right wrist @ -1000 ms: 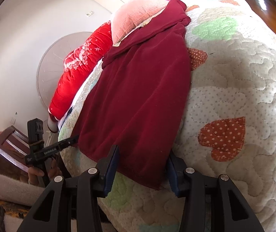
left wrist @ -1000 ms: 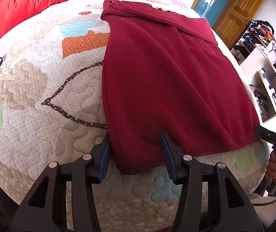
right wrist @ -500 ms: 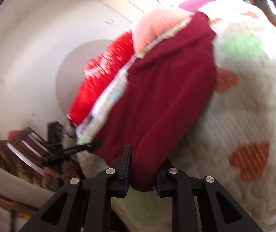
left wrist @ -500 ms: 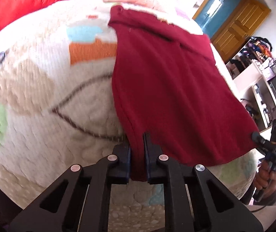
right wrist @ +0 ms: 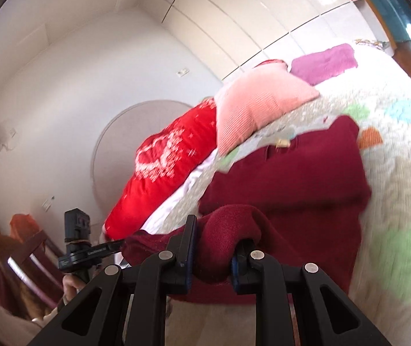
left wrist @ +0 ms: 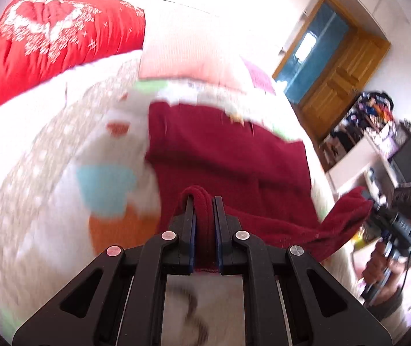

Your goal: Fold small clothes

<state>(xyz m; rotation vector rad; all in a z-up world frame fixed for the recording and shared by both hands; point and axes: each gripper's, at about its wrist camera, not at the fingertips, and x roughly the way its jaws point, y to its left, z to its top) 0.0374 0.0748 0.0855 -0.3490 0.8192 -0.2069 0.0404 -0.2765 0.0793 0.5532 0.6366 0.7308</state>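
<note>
1. Dark red fleece garment, soft and thick, lies on the quilted bedspread, near hem raised.
2. Left gripper clamps one hem corner.
3. Right gripper clamps the other, bunched between its pads.

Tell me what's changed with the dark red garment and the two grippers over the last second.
Both grippers closed on the near hem corners of the dark red garment: the left gripper and the right gripper now pinch bunched cloth. They lifted it and carried it toward the pillows, starting a fold. The garment's far end, the quilt and the pillows stayed put.
</note>
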